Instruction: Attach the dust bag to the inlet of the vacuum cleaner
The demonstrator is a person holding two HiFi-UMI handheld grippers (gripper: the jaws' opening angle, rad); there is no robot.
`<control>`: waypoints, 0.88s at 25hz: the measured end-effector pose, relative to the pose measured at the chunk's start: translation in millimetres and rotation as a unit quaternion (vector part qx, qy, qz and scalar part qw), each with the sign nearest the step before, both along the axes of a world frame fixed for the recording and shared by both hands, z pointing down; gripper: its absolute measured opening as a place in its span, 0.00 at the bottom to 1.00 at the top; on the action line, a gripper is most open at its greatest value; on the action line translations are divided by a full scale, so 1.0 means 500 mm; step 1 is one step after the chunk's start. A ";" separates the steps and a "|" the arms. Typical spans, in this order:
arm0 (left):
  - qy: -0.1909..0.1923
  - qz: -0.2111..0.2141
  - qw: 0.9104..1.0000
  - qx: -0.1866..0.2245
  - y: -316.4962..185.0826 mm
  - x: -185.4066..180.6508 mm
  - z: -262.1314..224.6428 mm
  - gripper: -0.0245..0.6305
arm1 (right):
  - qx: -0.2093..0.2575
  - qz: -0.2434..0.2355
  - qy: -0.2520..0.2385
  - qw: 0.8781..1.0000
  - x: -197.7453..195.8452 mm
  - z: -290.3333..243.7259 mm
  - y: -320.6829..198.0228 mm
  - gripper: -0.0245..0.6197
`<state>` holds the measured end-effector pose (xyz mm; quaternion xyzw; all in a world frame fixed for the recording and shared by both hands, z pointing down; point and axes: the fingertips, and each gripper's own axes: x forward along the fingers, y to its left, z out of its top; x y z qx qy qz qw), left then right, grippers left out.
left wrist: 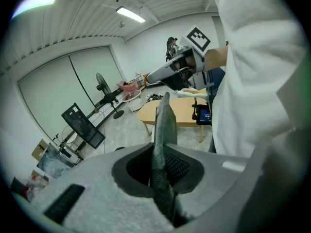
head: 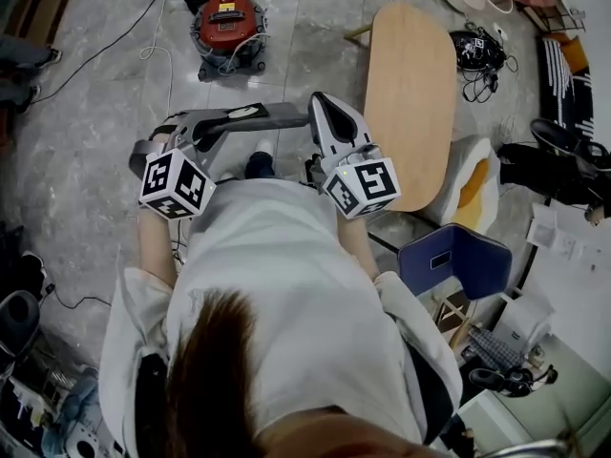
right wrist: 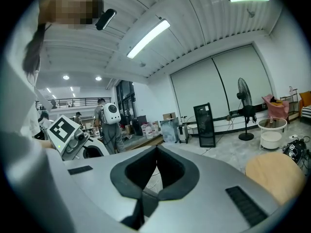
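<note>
Left gripper (left wrist: 163, 160) jaws clenched on the grey dust bag (left wrist: 164, 123); right gripper (right wrist: 156, 152) jaws closed, empty

Premises present as a large open lab or workshop hall: ribbed ceiling with strip lights (right wrist: 148, 39), polished grey floor (head: 95, 141) with loose cables (head: 474, 86), a pedestal fan (right wrist: 244, 106), a cardboard box (left wrist: 39, 149), a black equipment rack (right wrist: 204, 125) and a plain wooden table (head: 410, 103).

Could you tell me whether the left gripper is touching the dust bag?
Touching: the left gripper view shows the left gripper clamped on the dust bag.
</note>
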<state>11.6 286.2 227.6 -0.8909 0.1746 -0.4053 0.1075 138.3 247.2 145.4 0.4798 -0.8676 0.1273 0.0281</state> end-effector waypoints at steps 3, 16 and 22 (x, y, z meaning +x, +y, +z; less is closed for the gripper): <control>-0.006 -0.009 1.000 0.001 -0.027 0.014 0.003 0.10 | 0.002 -0.006 -0.002 1.000 0.019 -0.001 -0.030 0.04; 0.000 -0.031 0.999 -0.016 -0.106 0.027 0.016 0.10 | -0.021 -0.003 -0.007 1.000 0.056 0.026 -0.118 0.04; 0.006 -0.028 0.999 -0.033 -0.184 0.011 0.031 0.10 | -0.040 0.003 -0.005 0.999 0.041 0.041 -0.197 0.04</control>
